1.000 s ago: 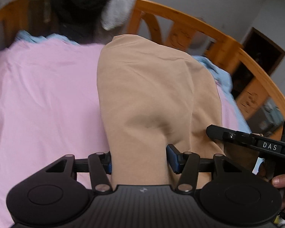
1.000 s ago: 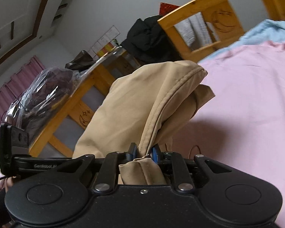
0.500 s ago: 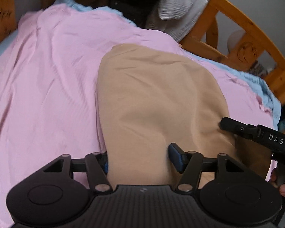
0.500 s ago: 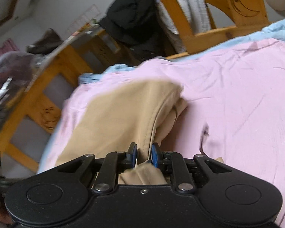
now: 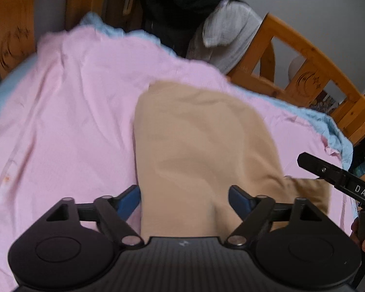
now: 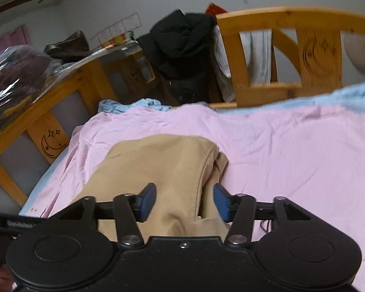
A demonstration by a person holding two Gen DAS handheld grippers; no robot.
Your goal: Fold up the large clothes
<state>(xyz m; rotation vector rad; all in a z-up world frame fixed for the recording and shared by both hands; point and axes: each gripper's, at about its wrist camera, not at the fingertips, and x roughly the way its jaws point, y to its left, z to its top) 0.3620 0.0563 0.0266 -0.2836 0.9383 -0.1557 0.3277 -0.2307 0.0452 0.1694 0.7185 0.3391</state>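
You have a wooden bed [image 6: 279, 19] with moon-and-star carvings in its rails. A pale blue sheet [image 6: 352, 95] covers it, and a wrinkled pink sheet [image 5: 73, 112] lies over that. The folded tan garment [image 5: 199, 141] rests flat on the pink sheet.

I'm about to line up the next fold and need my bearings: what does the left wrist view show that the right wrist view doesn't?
Only the left wrist view: the right claw's black arm reaching in from the right edge, and the garment's far edge lying flat.

Only the right wrist view: the plastic-wrapped bundle on the side rail, papers on the wall, and the garment's stitched seam edge.

Both: the tan garment on the pink sheet, the wooden bed frame, dark clothes draped over it, each claw opening with fabric between its pads.
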